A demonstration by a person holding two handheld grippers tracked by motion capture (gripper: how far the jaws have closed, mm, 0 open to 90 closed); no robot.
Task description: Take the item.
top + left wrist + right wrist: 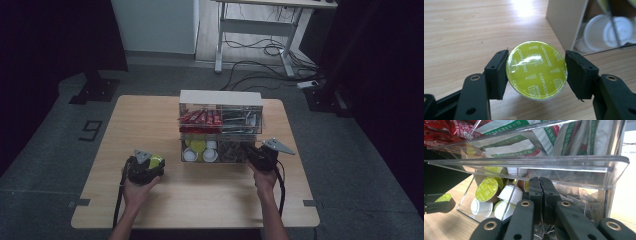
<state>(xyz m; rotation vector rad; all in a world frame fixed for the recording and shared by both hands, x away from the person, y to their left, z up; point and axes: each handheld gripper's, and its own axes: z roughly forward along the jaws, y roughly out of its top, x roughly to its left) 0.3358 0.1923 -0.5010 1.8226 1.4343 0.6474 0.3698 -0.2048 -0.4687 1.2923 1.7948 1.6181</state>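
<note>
A lime-green coffee capsule (536, 70) with a foil lid marked "Cappuccino" sits between the pads of my left gripper (537, 73), which is shut on its sides. In the high view that capsule (156, 161) and my left gripper (154, 164) are over the table, left of the clear organizer (220, 97). My right gripper (540, 181) has its jaws pressed together at the open front of the organizer's lower right compartment, under a clear shelf edge (529, 162). In the high view my right gripper (256, 151) is at the box's lower right corner.
The organizer's lower left bin holds several green and white capsules (487, 190). The upper shelf carries red packets (200, 118) and white-green sachets (511, 146). Tea bags (584, 200) fill the lower right bin. Bare wooden table (200, 200) lies in front of the box.
</note>
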